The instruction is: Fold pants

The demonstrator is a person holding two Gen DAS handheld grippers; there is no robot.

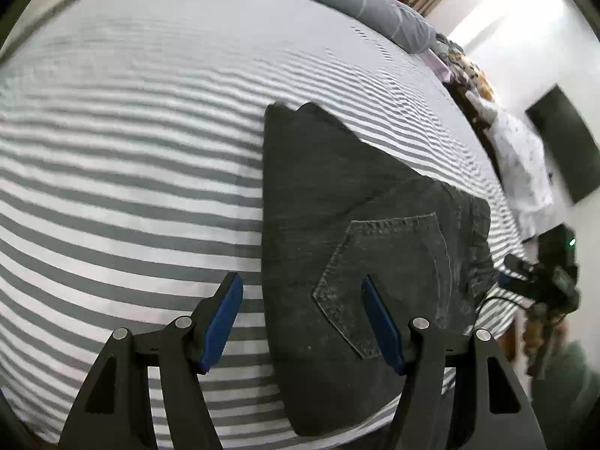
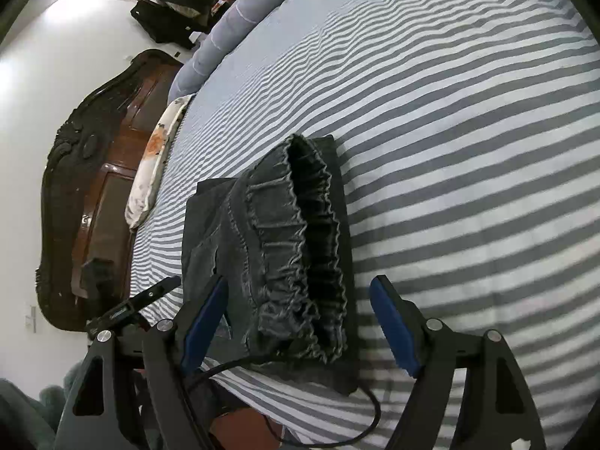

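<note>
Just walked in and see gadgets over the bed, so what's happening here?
A person is folding dark grey pants on a striped bed sheet with two handheld grippers. The pants lie folded into a compact stack. The left gripper and right gripper hover above them, open, gripping nothing.

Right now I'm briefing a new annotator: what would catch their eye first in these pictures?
The folded dark grey jeans lie alone on the grey-and-white striped bedsheet, back pocket facing up. From the right wrist, their gathered elastic waistband gapes open near the bed's edge. Both open tools, left and right, hold nothing.
</note>
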